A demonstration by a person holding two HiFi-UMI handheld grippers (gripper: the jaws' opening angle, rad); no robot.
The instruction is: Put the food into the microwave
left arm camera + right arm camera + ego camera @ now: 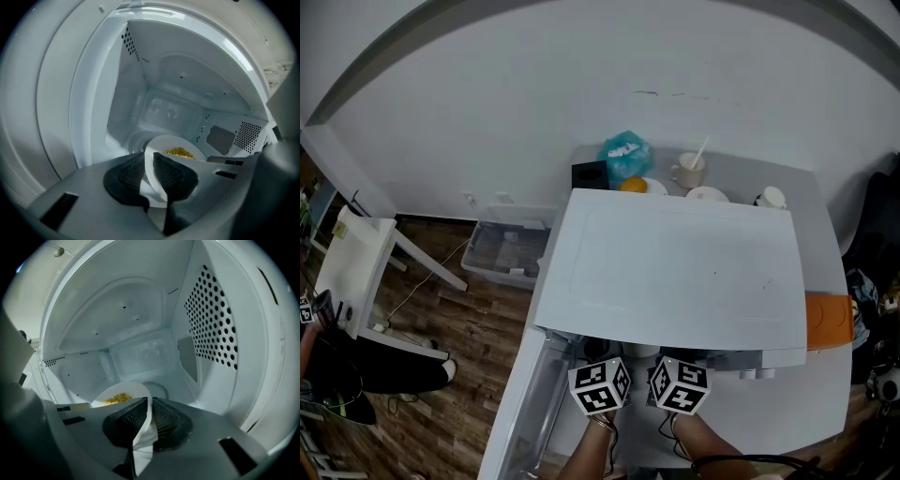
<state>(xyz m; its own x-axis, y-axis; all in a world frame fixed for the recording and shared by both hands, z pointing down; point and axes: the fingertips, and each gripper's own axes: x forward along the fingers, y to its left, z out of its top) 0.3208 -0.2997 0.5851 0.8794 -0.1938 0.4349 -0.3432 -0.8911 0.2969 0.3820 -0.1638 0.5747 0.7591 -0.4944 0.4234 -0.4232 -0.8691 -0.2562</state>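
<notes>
A white plate (171, 143) with yellow corn (178, 152) on it hangs inside the white microwave (675, 272) cavity. My left gripper (151, 172) is shut on the plate's left rim, and my right gripper (150, 416) is shut on the plate (124, 392) at its right rim. The corn (118, 398) shows past both pairs of dark pads. In the head view only the marker cubes of the left gripper (600, 385) and the right gripper (679, 384) show at the microwave's open front; the plate is hidden under the microwave's top.
The microwave door (520, 412) hangs open at the left. The round turntable (157, 390) lies on the cavity floor. Behind the microwave stand a blue bag (625, 156), a cup with a spoon (688, 171) and white bowls (707, 194). A clear bin (507, 248) sits on the wood floor.
</notes>
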